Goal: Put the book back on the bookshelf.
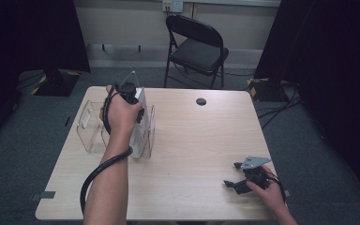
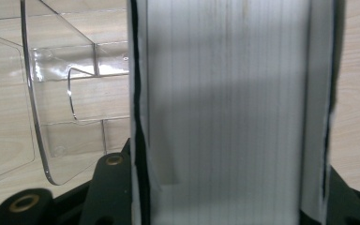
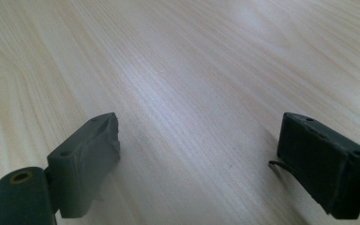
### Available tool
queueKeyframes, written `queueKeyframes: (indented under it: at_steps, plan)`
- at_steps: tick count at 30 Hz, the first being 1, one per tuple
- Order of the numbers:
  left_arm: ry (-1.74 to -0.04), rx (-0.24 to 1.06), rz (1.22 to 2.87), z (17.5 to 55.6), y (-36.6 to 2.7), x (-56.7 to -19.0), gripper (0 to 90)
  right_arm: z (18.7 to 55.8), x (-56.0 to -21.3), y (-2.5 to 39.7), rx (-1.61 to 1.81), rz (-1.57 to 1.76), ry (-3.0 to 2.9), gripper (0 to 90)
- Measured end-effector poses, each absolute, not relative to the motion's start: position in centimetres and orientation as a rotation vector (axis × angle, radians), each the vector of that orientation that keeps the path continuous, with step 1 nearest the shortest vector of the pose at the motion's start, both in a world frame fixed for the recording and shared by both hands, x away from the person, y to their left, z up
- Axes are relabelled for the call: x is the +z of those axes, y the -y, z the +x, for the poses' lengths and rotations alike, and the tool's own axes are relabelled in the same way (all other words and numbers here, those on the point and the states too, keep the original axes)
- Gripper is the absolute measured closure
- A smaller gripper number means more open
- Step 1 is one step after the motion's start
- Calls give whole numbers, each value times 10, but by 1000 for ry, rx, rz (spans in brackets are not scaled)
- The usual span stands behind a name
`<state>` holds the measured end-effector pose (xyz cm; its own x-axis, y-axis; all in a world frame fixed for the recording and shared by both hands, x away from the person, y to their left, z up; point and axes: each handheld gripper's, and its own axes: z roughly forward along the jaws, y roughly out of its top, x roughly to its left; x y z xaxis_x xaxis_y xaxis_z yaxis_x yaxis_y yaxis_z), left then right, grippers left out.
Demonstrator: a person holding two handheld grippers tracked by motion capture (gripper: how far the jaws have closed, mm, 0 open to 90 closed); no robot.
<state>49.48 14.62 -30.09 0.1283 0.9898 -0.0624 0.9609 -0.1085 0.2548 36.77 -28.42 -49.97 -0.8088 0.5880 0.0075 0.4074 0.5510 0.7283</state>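
Left gripper (image 1: pixel 138 110) sits left of centre in the high view, over the clear plastic organizer (image 1: pixel 91 126) on the tabletop (image 1: pixel 197 140). Its jaws are clamped on a white book-like block (image 1: pixel 140 124), held upright, lower edge at or in the organizer's right-hand slot; can't tell if it touches the bottom. In the left gripper view the white block (image 2: pixel 229 112) runs top to bottom through the middle of the frame, dark edges on both sides, black jaws at the bottom pressed against its two faces. The organizer (image 2: pixel 65 93) shows in the upper left of that frame: clear walls, a curved cut-out front, wood grain behind.

Right gripper (image 1: pixel 236 176) is at lower right in the high view, low over bare tabletop near the front edge, well apart from the organizer. Jaws are spread wide with nothing between them; the right gripper view has one jaw at lower left, the other at lower right, plain wood (image 3: pixel 192 93) in the gap.

Black folding chair (image 1: pixel 197 47) stands at top centre behind the tabletop. Small dark round spot (image 1: pixel 201 101) on the tabletop's far side.
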Motion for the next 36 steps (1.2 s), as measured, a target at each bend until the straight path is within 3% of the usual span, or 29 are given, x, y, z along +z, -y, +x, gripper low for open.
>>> queueKeyframes:
  at_steps: [36]
  plan:
    - [-1942,199,2160,502,-137,-314,527,369,-500,284,1103,826,-2556,120]
